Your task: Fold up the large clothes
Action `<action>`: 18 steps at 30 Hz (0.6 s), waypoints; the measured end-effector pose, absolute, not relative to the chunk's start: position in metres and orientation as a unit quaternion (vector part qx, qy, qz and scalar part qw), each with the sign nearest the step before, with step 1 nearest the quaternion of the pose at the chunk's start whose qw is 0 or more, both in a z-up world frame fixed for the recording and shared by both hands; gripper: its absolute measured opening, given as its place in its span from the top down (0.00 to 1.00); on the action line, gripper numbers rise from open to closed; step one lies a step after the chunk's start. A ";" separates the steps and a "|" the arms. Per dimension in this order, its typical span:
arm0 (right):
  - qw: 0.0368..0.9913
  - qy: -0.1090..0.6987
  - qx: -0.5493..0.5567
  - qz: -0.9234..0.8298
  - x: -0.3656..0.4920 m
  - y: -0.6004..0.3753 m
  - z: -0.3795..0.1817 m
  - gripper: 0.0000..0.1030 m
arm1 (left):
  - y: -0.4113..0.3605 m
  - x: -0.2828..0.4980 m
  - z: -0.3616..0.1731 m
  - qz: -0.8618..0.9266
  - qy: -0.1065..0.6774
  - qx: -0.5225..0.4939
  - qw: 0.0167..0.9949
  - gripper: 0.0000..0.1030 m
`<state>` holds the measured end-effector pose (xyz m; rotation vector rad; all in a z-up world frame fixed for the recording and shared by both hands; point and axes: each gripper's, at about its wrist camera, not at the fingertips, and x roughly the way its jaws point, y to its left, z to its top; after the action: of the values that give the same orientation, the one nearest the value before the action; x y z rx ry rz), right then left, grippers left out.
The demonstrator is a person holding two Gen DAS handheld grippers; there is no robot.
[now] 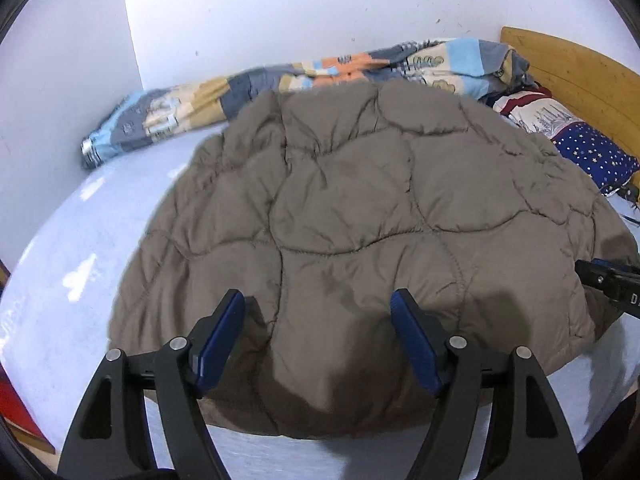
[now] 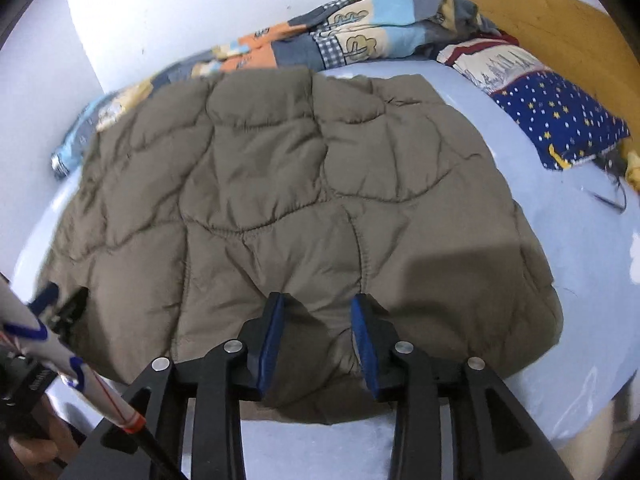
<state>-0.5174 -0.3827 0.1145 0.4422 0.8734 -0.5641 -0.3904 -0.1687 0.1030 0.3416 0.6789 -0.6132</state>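
Observation:
A large brown quilted jacket point(image 1: 360, 208) lies spread flat on the light blue bed sheet point(image 1: 80, 248), its near hem toward me. My left gripper point(image 1: 316, 308) is open and wide over the near hem, and a puff of jacket fabric rises between its blue pads point(image 1: 218, 344) without being pinched. My right gripper point(image 2: 318, 302) is open more narrowly over the same hem further right on the jacket point(image 2: 300, 180); a fold of fabric sits in the gap. Each gripper shows at the edge of the other's view: the right gripper point(image 1: 608, 280) and the left gripper point(image 2: 60, 304).
A patchwork quilt point(image 1: 320, 72) is bunched along the white wall behind the jacket. A starry blue pillow point(image 2: 560, 120) lies at the right by the wooden headboard point(image 2: 560, 24). A hand point(image 2: 36, 452) shows at the lower left.

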 end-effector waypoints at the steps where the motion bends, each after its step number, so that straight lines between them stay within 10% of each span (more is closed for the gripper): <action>1: 0.845 0.414 0.203 -0.271 -0.517 -0.381 0.115 0.63 | -0.167 -0.394 0.106 -0.292 0.321 0.166 0.886 0.27; 18: 0.892 0.334 0.147 -0.267 -0.579 -0.282 0.184 0.49 | -0.093 -0.446 0.174 -0.298 0.287 0.082 0.906 0.27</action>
<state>-0.5793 -0.2823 0.1844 0.3060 0.6940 -0.5537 -0.4459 -0.0925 0.1743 0.1694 0.5933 -0.6163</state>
